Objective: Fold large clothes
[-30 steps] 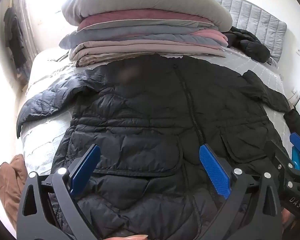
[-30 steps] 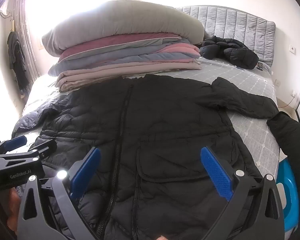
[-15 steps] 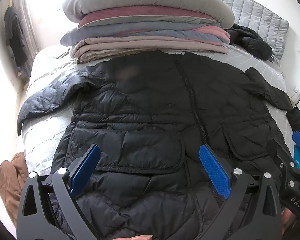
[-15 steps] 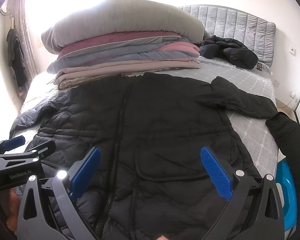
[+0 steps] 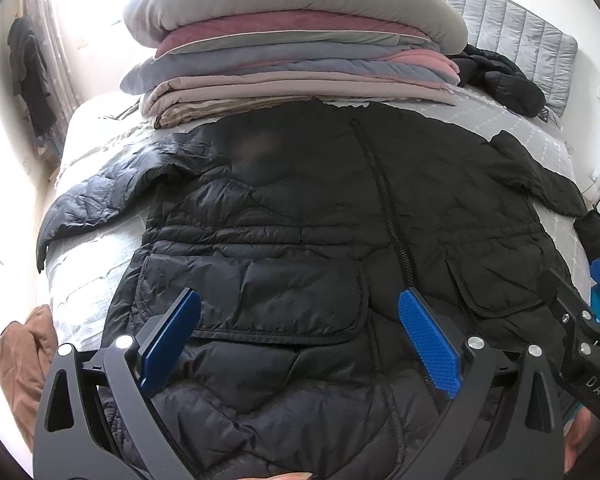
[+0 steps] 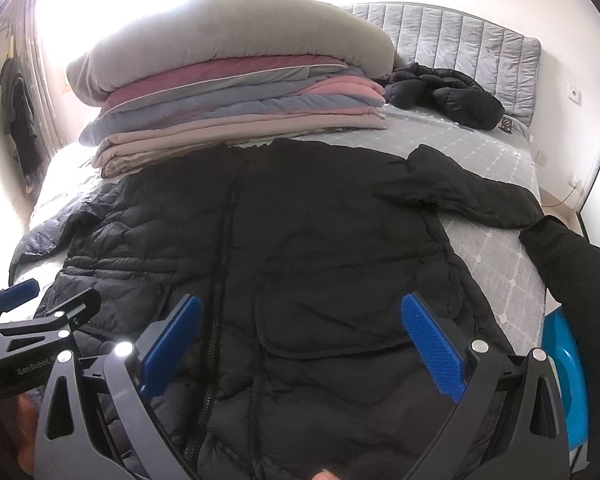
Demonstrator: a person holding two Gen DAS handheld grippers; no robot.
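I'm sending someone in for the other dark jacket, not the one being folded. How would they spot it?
On the bed, look toward the grey padded headboard. The crumpled black jacket lies bunched just before it, right of the blanket stack, unlike the spread-out black coat.

Folded bedding stack [image 5: 292, 64] blocks beyond the black jacket's [image 5: 320, 240] collar; bare bed [image 6: 496, 240] lies right.

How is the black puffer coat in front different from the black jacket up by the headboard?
The black puffer coat lies spread flat with sleeves out; the black jacket is bunched in a heap. The coat lies near both open grippers; the jacket lies beyond the stack of folded bedding. Both are dark and quilted.
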